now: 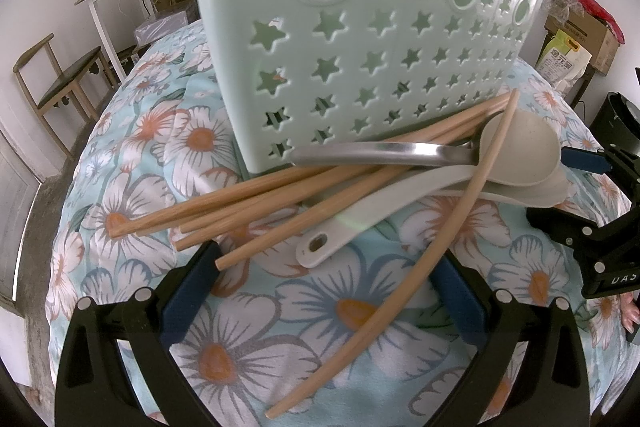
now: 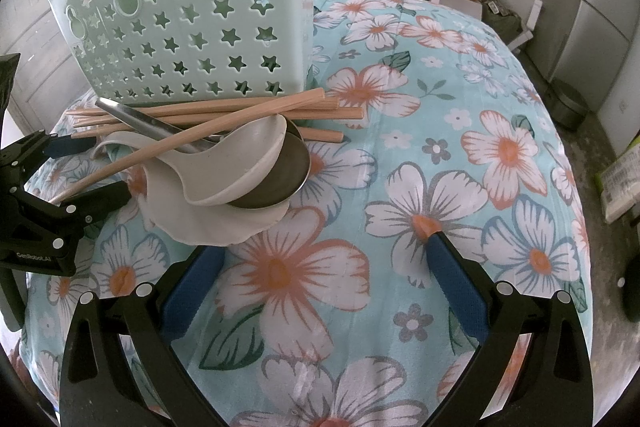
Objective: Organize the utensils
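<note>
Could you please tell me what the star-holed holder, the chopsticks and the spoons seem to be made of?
Holder: pale green moulded plastic, going by its smooth gloss and punched-out stars. Chopsticks: probably bamboo or wood, tan and matte with flat-cut ends. Silver spoon: metal, with mirror-like reflections. Cream spoons: ceramic or melamine; the dull, smooth finish leaves it open.

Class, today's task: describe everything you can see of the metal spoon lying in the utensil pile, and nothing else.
The metal spoon looks like polished steel, with a slim, gently curved handle and a round, shallow bowl that appears dark inside. It lies flat in the pile in front of the mint green caddy. Its handle crosses over the wooden chopsticks. The beige plastic spoon rests over part of its bowl, and a white ceramic spoon lies underneath. Neither gripper touches it.
</note>
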